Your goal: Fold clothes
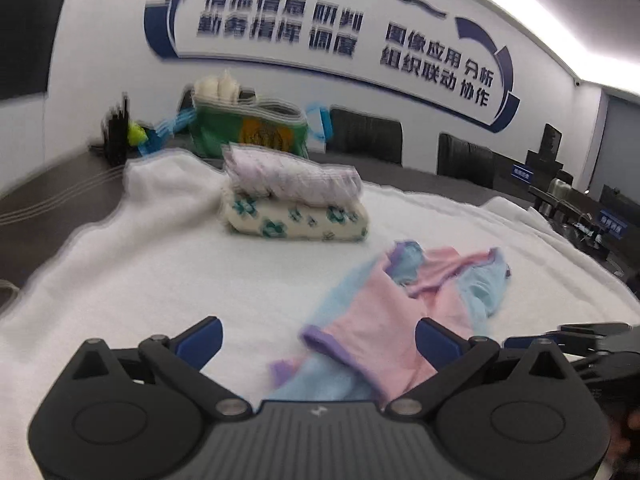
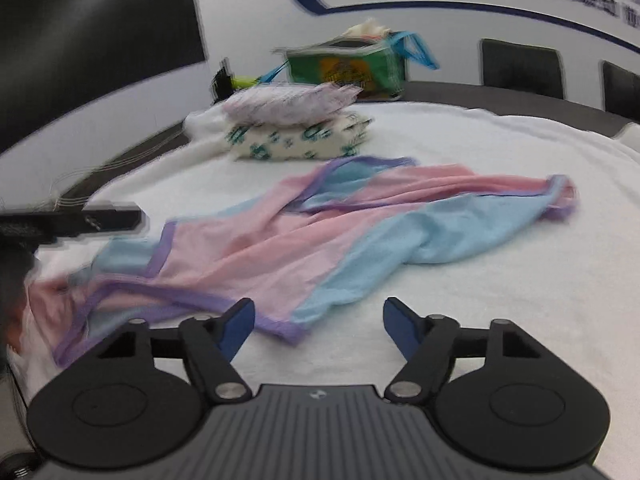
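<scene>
We hold both claws open and empty over a crumpled pink-and-blue garment [image 2: 320, 232] spread on the white towel [image 2: 500, 280] covering the surface. The left claw [image 1: 318, 340] hovers above the garment's purple-edged near end; the right claw [image 2: 318, 320] sits just short of its purple hem. We judge this the start of a new fold: the next move calls for pinching two hem corners and pulling the cloth flat. Beyond the garment, two folded pieces are stacked, a pale lilac one [image 2: 288, 100] atop a green-flowered one [image 2: 300, 138]. Behind the stack stands a green bag [image 2: 348, 68], something pale showing at its mouth.
</scene>
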The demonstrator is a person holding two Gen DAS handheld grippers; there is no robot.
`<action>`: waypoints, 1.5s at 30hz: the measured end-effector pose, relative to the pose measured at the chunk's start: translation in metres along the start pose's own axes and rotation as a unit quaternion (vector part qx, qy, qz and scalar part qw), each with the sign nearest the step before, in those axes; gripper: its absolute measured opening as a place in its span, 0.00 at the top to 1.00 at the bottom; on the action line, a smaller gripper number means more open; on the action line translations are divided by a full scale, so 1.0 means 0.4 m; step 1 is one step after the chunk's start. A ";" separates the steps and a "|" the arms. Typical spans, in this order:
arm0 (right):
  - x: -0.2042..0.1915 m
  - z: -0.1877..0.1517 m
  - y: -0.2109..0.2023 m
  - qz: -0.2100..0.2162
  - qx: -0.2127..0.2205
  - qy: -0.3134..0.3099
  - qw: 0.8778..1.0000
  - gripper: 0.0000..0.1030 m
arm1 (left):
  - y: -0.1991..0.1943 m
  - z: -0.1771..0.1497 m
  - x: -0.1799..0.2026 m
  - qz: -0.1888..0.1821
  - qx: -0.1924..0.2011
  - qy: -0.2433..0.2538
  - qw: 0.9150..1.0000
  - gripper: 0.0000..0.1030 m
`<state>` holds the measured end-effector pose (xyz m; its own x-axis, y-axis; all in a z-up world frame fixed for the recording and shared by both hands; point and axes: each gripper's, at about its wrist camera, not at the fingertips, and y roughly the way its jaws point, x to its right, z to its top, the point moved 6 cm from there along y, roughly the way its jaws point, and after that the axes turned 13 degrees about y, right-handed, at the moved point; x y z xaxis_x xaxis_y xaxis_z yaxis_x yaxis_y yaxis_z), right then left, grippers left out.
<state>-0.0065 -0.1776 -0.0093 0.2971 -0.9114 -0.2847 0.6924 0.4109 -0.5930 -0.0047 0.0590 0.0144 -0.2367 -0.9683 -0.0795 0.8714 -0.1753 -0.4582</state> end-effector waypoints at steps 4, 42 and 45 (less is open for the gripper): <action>-0.011 0.016 0.032 -0.001 -0.002 -0.030 1.000 0.95 | -0.088 -0.008 -0.056 0.055 0.034 0.031 0.997 0.00; 0.234 0.026 -0.178 -0.131 0.092 -0.021 0.987 0.69 | -0.030 -0.023 0.222 -0.111 0.085 0.214 0.967 0.02; 0.186 -0.046 -0.205 -0.085 0.093 -0.060 0.990 0.52 | -0.008 -0.022 0.238 -0.114 0.075 0.218 0.966 0.02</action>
<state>-0.0533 -0.2789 0.0044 0.2337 -0.9678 -0.0938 0.8448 0.2498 -0.4731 -0.0338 -0.0311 0.0005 -0.5601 -0.7401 -0.3722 0.8200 -0.4313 -0.3762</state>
